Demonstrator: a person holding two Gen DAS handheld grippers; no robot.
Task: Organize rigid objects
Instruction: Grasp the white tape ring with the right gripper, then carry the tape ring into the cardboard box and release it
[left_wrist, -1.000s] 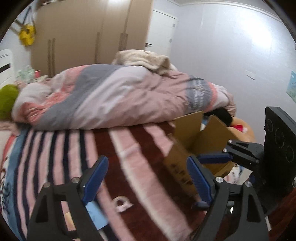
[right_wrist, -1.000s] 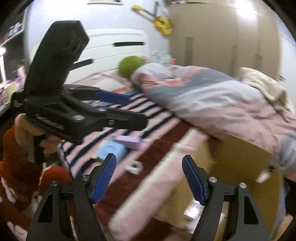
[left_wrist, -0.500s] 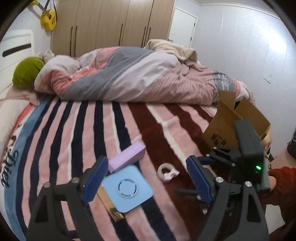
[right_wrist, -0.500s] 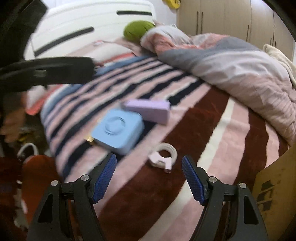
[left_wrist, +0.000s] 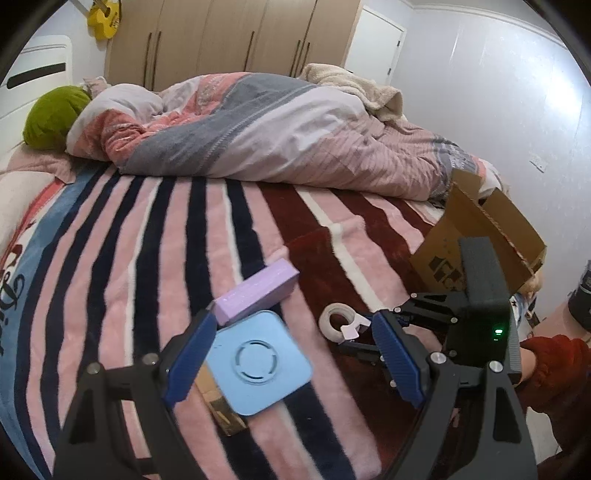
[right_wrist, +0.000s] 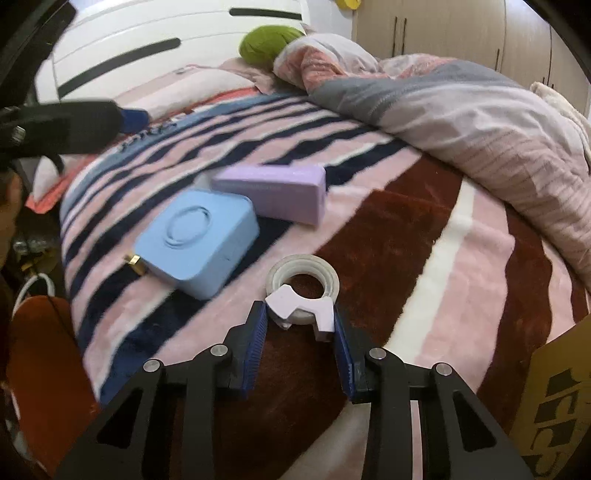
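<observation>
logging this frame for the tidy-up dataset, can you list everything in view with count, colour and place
tape dispenser: 1, white, on the blanket, between the right tongs' pads
square box: 1, light blue, on the blanket left of the dispenser, over a gold strip
gold strip: 1, under the blue box
oblong box: 1, lilac, touching the blue box's far side
blanket: 1, pink, navy and maroon stripes, covering the bed
duvet: 1, pink, grey and white, bunched along the far side
pillow: 1, green, by the headboard
cardboard box: 1, brown, open, at the bed's right edge
wardrobe: 1, tan, back wall
left tongs: open over the blue box
right tongs: just closing, pads at the dispenser's sides
</observation>
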